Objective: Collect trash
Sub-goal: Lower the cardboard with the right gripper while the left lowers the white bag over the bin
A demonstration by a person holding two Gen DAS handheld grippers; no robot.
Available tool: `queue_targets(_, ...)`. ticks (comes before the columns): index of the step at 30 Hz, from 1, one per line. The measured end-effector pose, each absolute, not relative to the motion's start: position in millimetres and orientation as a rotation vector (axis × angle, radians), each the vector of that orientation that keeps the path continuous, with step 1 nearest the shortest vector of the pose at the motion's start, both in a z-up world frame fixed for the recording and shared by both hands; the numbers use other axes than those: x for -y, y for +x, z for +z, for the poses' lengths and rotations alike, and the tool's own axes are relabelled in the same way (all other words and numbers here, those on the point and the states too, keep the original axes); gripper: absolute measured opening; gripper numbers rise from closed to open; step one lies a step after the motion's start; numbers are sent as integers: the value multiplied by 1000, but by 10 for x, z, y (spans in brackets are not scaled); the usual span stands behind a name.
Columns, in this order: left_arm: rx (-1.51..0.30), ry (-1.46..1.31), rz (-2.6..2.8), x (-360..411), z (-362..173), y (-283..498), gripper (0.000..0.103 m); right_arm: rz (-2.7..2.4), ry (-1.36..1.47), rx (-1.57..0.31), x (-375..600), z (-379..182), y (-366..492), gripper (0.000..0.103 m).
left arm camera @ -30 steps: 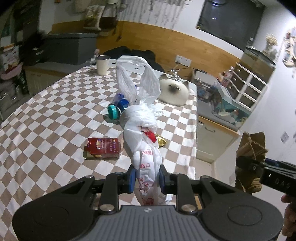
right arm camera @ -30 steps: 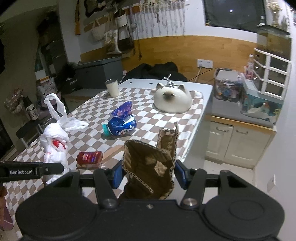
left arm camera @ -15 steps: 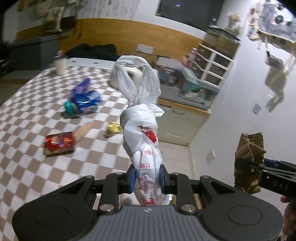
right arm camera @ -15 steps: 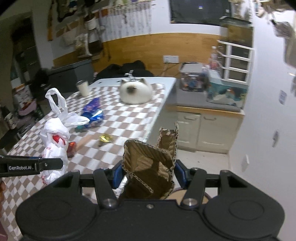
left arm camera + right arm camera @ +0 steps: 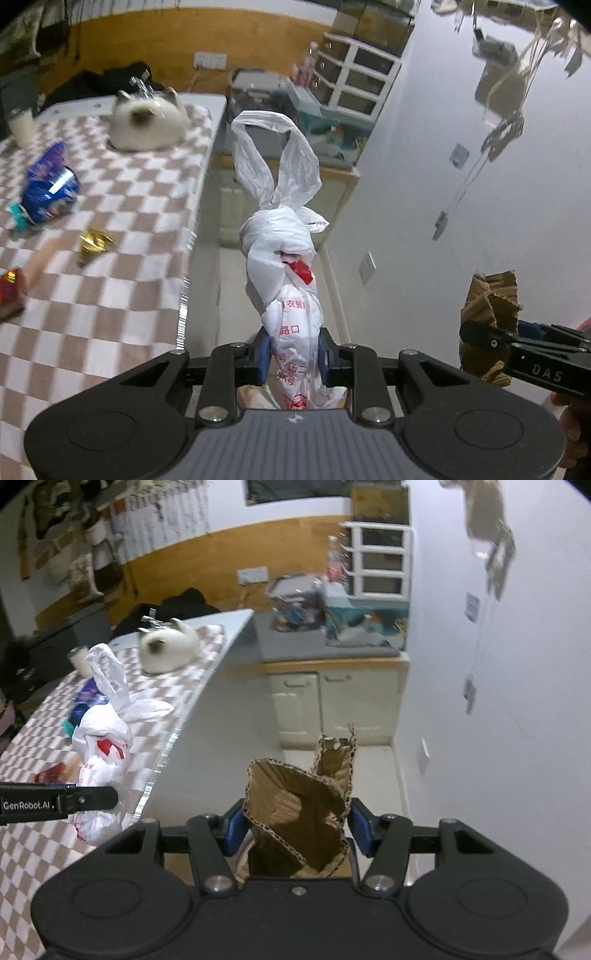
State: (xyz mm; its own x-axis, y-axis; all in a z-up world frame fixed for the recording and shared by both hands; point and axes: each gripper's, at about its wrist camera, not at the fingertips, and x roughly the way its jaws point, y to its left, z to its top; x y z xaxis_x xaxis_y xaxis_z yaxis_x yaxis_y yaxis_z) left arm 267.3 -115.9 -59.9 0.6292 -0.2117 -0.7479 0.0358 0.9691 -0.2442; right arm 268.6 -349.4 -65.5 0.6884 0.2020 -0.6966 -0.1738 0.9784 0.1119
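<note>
Left gripper (image 5: pixel 292 357) clamps white bag (image 5: pixel 281 254); right gripper (image 5: pixel 295 825) clamps cardboard (image 5: pixel 295 808), both past the table (image 5: pixel 122 206) edge.

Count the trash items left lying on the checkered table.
3 clearly: blue wrapper far left, gold foil near the edge, red pack at the frame edge. More may be hidden.

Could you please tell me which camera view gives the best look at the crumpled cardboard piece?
The right wrist view: the crumpled cardboard piece fills the centre, clamped in the right gripper, with its corrugated edges and folds clear. The left wrist view shows it only small at the right edge, partly hidden by that gripper.
</note>
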Motion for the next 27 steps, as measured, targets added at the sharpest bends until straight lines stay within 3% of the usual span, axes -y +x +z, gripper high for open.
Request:
queue_targets(12,-1043,-198,-173,1637,-1321,3191,26,239,64,-913,3895,-1202,3238,58)
queue_targets(27,-1316,-80,-420,2034,-2850,3775,27,220,190,-1127,3927,-2291,3547,58)
